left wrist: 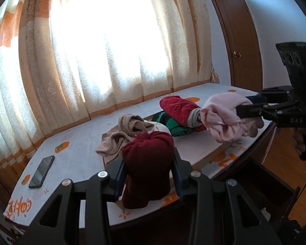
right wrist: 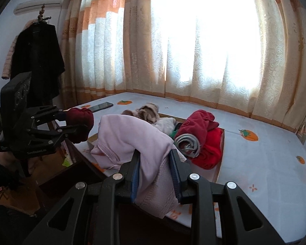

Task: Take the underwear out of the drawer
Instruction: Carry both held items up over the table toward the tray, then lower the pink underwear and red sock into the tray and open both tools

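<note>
My left gripper (left wrist: 149, 175) is clamped on a dark red garment (left wrist: 146, 163); my right gripper (right wrist: 156, 175), just right of it, pinches a pink garment (right wrist: 130, 140).

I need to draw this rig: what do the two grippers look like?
Both the left gripper and right gripper are matte black angular linkages with silver pivot bolts and blue finger pads. Each carries a black upright box on top; white lettering marks the bodies.

Home bedroom: curtains (left wrist: 104, 47), hanging coat (right wrist: 38, 61).
</note>
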